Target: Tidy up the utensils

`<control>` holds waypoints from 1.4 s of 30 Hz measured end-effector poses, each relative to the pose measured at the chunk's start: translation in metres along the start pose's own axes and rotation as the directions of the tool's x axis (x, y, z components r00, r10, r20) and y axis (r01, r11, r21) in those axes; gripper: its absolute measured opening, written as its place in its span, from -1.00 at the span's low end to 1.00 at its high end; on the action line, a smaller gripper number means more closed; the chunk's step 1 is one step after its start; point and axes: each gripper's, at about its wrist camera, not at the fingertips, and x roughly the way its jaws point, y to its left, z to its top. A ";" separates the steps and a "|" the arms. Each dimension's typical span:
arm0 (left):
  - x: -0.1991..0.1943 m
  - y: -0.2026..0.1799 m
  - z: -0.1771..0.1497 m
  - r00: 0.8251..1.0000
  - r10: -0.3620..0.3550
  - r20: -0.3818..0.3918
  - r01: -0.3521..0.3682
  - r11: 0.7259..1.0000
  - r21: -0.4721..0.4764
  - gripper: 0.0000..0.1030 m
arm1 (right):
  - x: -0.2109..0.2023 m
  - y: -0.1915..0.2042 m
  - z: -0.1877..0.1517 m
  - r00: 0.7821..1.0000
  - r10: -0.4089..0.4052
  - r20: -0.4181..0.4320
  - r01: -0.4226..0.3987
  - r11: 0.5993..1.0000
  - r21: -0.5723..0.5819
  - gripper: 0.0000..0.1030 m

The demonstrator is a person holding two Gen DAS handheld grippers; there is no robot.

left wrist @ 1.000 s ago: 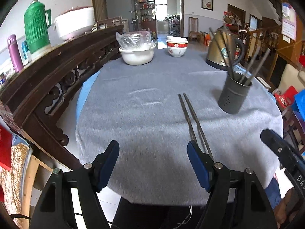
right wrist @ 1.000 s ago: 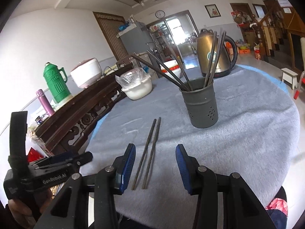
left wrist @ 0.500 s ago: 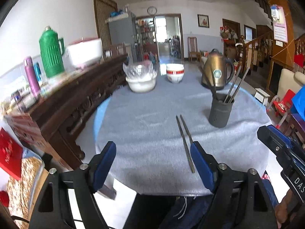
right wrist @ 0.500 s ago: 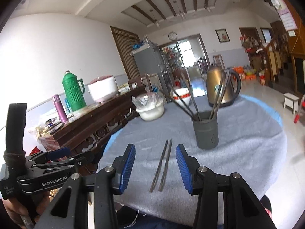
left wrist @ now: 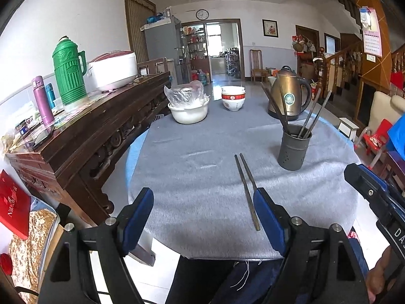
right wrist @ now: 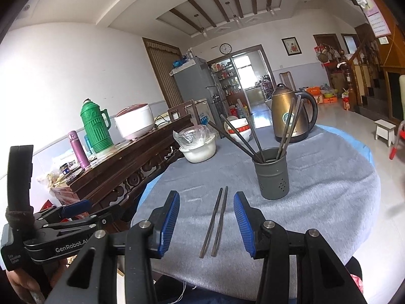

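I see bare grey cloth (left wrist: 192, 177) ahead; only the holder (left wrist: 293, 149), kettle (left wrist: 288, 96) and bowls (left wrist: 188, 109) block my far side.

pads (right wrist: 170, 221): blue, ribbed
cloth (left wrist: 202, 177): grey, light blue edge
chopsticks (right wrist: 218, 219): dark grey
holder (right wrist: 272, 174): dark grey, dotted holes
kettle (left wrist: 288, 93): bronze, black handle
thermos (left wrist: 68, 69): green, ridged
bowl (left wrist: 233, 98): white, red band
flask (left wrist: 42, 100): purple
cooker (left wrist: 112, 69): white, maroon lid
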 end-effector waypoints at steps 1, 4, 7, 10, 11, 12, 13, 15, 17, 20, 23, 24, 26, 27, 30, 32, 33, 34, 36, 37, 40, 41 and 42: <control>0.000 0.000 0.000 1.000 -0.002 0.001 0.002 1.000 0.000 0.58 | 0.000 0.000 0.000 1.000 -0.001 0.000 0.001 1.000 0.001 -0.06; 0.002 0.001 0.000 1.000 -0.008 -0.002 0.008 1.000 -0.002 0.58 | -0.001 -0.001 0.000 1.000 -0.003 -0.004 0.003 1.000 0.010 -0.06; 0.004 0.004 -0.001 1.000 -0.012 -0.007 0.012 1.000 -0.008 0.58 | 0.001 -0.002 -0.001 1.000 -0.007 -0.015 0.007 1.000 0.021 -0.06; 0.007 0.008 -0.001 1.000 -0.013 -0.012 0.013 1.000 -0.016 0.58 | 0.005 -0.001 -0.001 1.000 -0.007 -0.026 0.008 1.000 0.027 -0.06; 0.008 0.009 -0.002 1.000 -0.014 -0.015 0.014 1.000 -0.019 0.58 | 0.007 -0.001 -0.002 0.999 -0.007 -0.032 0.008 1.000 0.029 -0.06; 0.010 0.011 -0.003 1.000 -0.015 -0.020 0.014 1.000 -0.024 0.58 | 0.009 0.000 -0.003 0.999 -0.007 -0.041 0.009 1.000 0.030 -0.06; 0.013 0.014 -0.004 0.999 -0.018 -0.028 0.017 0.999 -0.030 0.58 | 0.011 0.001 -0.004 0.999 -0.007 -0.049 0.009 1.000 0.030 -0.06; 0.019 0.017 -0.005 0.999 -0.022 -0.041 0.021 0.999 -0.039 0.58 | 0.017 0.003 -0.007 0.998 -0.009 -0.068 0.011 1.000 0.030 -0.06; 0.027 0.022 -0.008 0.998 -0.026 -0.063 0.023 0.998 -0.052 0.58 | 0.023 0.005 -0.009 0.996 -0.013 -0.088 0.015 0.999 0.030 -0.06; 0.039 0.028 -0.010 0.995 -0.027 -0.092 0.021 0.998 -0.067 0.58 | 0.032 0.005 -0.012 0.994 -0.013 -0.110 0.017 0.999 0.033 -0.06; 0.050 0.036 -0.011 0.993 -0.023 -0.113 0.012 0.995 -0.099 0.58 | 0.041 0.004 -0.013 0.991 -0.017 -0.134 0.021 0.999 0.027 -0.06; 0.053 0.037 -0.011 0.992 -0.023 -0.123 0.010 0.994 -0.105 0.58 | 0.044 0.002 -0.014 0.990 -0.018 -0.141 0.022 0.999 0.029 -0.06; 0.064 0.041 -0.012 0.988 -0.025 -0.155 0.006 0.992 -0.126 0.58 | 0.052 -0.001 -0.013 0.987 -0.023 -0.160 0.029 0.999 0.035 -0.06; 0.067 0.043 -0.012 0.986 -0.026 -0.162 0.004 0.991 -0.132 0.58 | 0.057 -0.003 -0.012 0.985 -0.022 -0.173 0.028 0.999 0.037 -0.06; 0.082 0.047 -0.012 0.982 -0.020 -0.188 -0.008 0.989 -0.146 0.58 | 0.082 -0.009 -0.005 0.975 -0.026 -0.221 0.032 0.999 0.024 -0.10; 0.090 0.052 -0.013 0.979 -0.013 -0.202 -0.018 0.988 -0.152 0.58 | 0.103 -0.013 0.000 0.965 -0.017 -0.260 0.026 0.999 0.030 -0.23; 0.096 0.055 -0.014 0.977 -0.009 -0.214 -0.026 0.987 -0.160 0.58 | 0.116 -0.014 0.001 0.959 -0.020 -0.284 0.029 0.999 0.028 -0.23; 0.100 0.057 -0.015 0.975 -0.008 -0.224 -0.030 0.986 -0.167 0.58 | 0.127 -0.014 0.002 0.953 -0.029 -0.301 0.036 0.999 0.019 -0.24; 0.110 0.063 -0.018 0.969 -0.006 -0.245 -0.041 0.982 -0.185 0.58 | 0.154 -0.014 0.001 0.939 -0.043 -0.342 0.042 0.999 -0.009 -0.31; 0.116 0.068 -0.019 0.966 -0.005 -0.258 -0.048 0.980 -0.195 0.58 | 0.169 -0.015 0.000 0.928 -0.050 -0.369 0.046 0.999 -0.018 -0.36; 0.130 0.076 -0.022 0.959 0.004 -0.283 -0.066 0.976 -0.209 0.58 | 0.210 -0.018 -0.005 0.894 -0.070 -0.444 0.066 0.998 -0.024 -0.47; 0.134 0.078 -0.023 0.957 0.006 -0.289 -0.069 0.975 -0.211 0.58 | 0.224 -0.018 -0.007 0.883 -0.091 -0.460 0.082 0.996 -0.040 -0.48; 0.138 0.080 -0.024 0.956 0.007 -0.295 -0.073 0.974 -0.212 0.58 | 0.236 -0.019 -0.009 0.873 -0.108 -0.475 0.094 0.994 -0.055 -0.49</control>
